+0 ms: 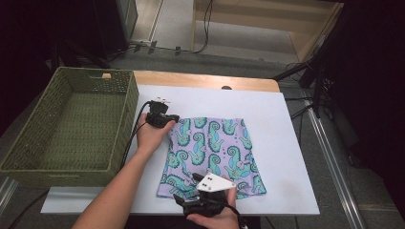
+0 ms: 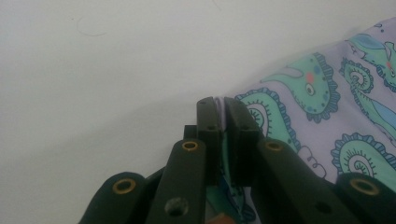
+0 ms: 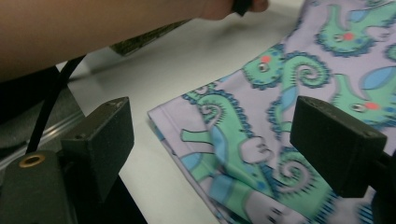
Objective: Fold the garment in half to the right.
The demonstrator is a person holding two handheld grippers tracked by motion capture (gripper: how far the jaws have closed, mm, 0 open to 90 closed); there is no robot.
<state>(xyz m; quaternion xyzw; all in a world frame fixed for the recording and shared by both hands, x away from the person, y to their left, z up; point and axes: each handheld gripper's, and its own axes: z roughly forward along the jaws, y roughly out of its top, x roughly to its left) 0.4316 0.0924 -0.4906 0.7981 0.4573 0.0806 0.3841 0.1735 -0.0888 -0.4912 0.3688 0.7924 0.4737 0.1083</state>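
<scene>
The seahorse cloth (image 1: 210, 155) lies flat, long axis running near to far; left tool (image 1: 168, 123) pinches its far-left corner (jaws clenched); right tool (image 3: 210, 149) gapes, released, over the near edge; bare tabletop (image 1: 282, 143) right.

A white board (image 1: 267, 109) tops a wooden table (image 1: 205, 78); grey floor (image 1: 239, 36) and cables (image 1: 206, 24) lie beyond.

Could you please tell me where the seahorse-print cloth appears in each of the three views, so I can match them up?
High view: the seahorse-print cloth lies folded at centre on the white board, right of the green basket.
Left gripper view: right side, its edge pinched in the left tool.
Right gripper view: centre to right, a corner between the open jaws of the right tool.
Shared landmark: the white board.
</scene>
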